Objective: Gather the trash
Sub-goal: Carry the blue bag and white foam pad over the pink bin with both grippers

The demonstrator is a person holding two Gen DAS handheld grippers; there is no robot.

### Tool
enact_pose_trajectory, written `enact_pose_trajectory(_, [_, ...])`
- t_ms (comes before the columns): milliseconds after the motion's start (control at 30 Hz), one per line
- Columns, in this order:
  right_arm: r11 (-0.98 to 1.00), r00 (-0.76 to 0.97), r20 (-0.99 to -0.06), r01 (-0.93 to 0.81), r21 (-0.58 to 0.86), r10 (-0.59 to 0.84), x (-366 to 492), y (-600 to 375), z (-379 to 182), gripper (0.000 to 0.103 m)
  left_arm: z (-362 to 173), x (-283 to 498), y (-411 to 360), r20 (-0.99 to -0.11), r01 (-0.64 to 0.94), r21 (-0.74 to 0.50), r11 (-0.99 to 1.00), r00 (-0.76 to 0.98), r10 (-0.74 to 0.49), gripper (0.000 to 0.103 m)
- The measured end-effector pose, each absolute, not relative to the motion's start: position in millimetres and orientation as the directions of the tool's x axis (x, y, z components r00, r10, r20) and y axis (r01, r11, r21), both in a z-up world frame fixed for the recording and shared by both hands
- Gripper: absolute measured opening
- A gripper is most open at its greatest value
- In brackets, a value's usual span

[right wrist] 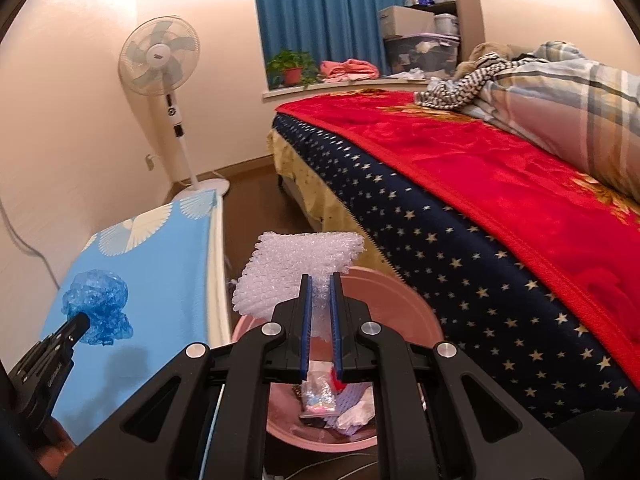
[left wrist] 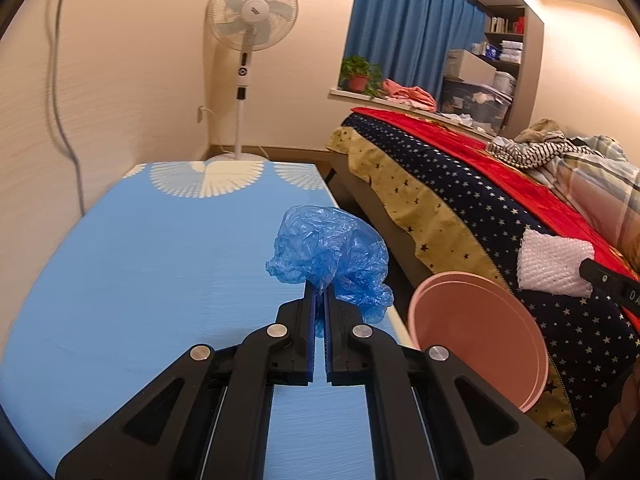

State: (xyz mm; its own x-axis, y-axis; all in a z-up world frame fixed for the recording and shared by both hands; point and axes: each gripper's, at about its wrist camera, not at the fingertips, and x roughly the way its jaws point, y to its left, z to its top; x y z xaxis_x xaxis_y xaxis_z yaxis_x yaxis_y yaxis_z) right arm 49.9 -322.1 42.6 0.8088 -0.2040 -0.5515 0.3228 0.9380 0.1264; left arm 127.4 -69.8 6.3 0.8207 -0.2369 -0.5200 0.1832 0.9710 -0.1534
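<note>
1. Left gripper (left wrist: pixel 319 296) clamped on a crumpled blue plastic bag (left wrist: pixel 332 256); bag bunched above the tips, a scrap hanging down between the jaws; held over the blue table (left wrist: pixel 140 264), near its right edge.
2. Right gripper (right wrist: pixel 320 284) clamped on a white sheet of bubble wrap (right wrist: pixel 296 264); sheet spread above the tips, held over the pink bin (right wrist: pixel 400 304).
3. Bin standing on the floor between table and bed (right wrist: pixel 460 208); wrappers and scraps (right wrist: pixel 332 400) already lying in its bottom.
4. Seen from the right wrist: left gripper (right wrist: pixel 80 322) with its bag off to the left, above the table, well apart from the bin.
5. Farther back: standing fan (left wrist: pixel 252 12) by the wall; blue curtain (left wrist: pixel 408 28); potted plant (left wrist: pixel 358 74) on the sill.
</note>
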Motion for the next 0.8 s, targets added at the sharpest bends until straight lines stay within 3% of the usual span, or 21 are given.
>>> enact_pose_trajectory(800, [0.849, 0.726, -0.593, 0.512, 0.13, -0.347, 61.9, -372.3, 16.5, 0.009, -25.7, 144.6, -175.6, -0.568, 0.361, -0.154, 0.92, 0.729, -0.381, 0.003])
